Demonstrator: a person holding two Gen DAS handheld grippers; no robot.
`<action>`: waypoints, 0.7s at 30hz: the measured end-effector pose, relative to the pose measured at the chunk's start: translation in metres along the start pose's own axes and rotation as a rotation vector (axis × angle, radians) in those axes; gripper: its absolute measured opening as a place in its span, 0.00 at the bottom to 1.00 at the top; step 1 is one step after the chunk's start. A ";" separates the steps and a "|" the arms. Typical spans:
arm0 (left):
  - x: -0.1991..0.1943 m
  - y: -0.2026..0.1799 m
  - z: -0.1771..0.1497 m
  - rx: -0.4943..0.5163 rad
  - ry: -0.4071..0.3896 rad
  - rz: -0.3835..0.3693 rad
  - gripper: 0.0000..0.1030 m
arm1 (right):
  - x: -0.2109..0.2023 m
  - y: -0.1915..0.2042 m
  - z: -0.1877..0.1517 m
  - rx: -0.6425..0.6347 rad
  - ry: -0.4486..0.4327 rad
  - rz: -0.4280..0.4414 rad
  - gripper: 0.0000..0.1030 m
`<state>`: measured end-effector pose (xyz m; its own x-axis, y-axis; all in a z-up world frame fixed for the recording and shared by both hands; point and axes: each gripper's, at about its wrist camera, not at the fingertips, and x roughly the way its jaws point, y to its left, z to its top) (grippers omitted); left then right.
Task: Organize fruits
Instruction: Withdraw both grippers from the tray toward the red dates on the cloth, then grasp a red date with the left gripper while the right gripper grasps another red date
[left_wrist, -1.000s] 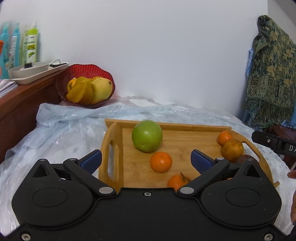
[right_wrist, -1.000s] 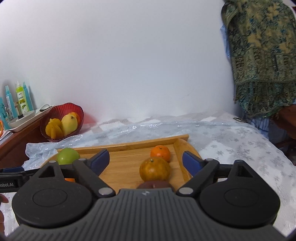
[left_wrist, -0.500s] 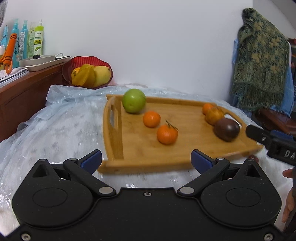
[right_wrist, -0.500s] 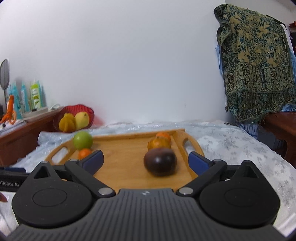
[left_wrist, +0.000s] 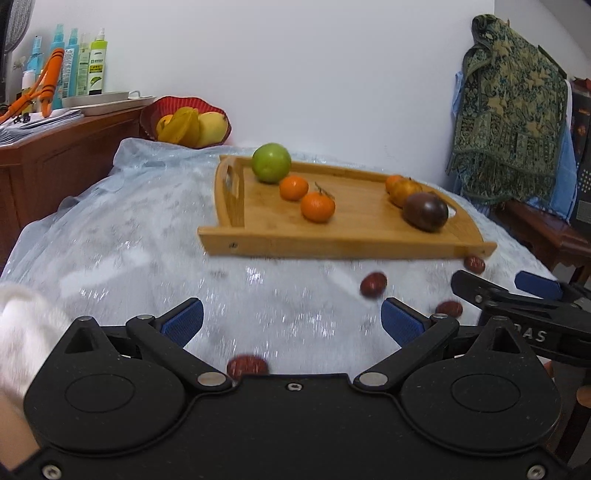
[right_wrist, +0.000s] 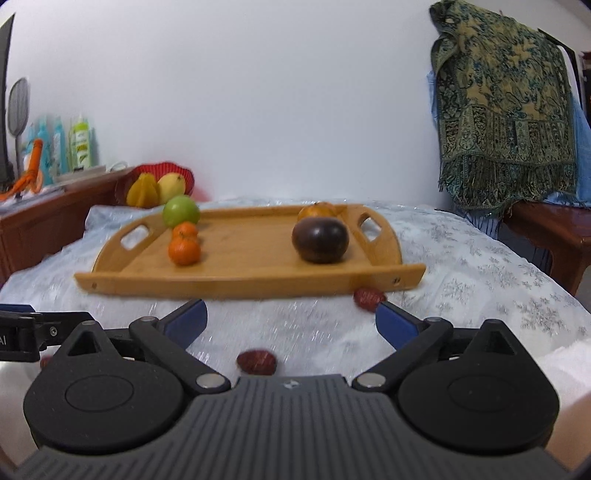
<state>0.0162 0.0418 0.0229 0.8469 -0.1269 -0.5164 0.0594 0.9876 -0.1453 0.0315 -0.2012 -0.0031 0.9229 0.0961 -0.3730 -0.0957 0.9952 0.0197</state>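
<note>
two tools (left_wrist: 291, 319) (right_wrist: 291, 317) agape above dates (left_wrist: 373, 284)

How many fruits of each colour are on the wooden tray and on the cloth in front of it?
Green fruit: 1
Orange fruits: 4
Dark purple fruit: 1
Small red fruits, all on the cloth: 4
Total: 10
</note>
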 end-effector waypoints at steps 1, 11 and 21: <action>-0.002 0.000 -0.003 0.004 0.000 0.001 0.99 | 0.000 0.003 -0.002 -0.010 0.003 -0.004 0.97; -0.008 -0.001 -0.012 0.024 0.027 0.040 0.82 | 0.007 0.015 -0.011 -0.012 0.051 -0.001 0.79; -0.001 0.001 -0.021 0.007 0.076 0.076 0.49 | 0.016 0.020 -0.017 0.020 0.096 0.009 0.55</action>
<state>0.0043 0.0409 0.0054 0.8065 -0.0583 -0.5884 0.0006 0.9952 -0.0977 0.0387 -0.1804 -0.0242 0.8820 0.1037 -0.4597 -0.0954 0.9946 0.0412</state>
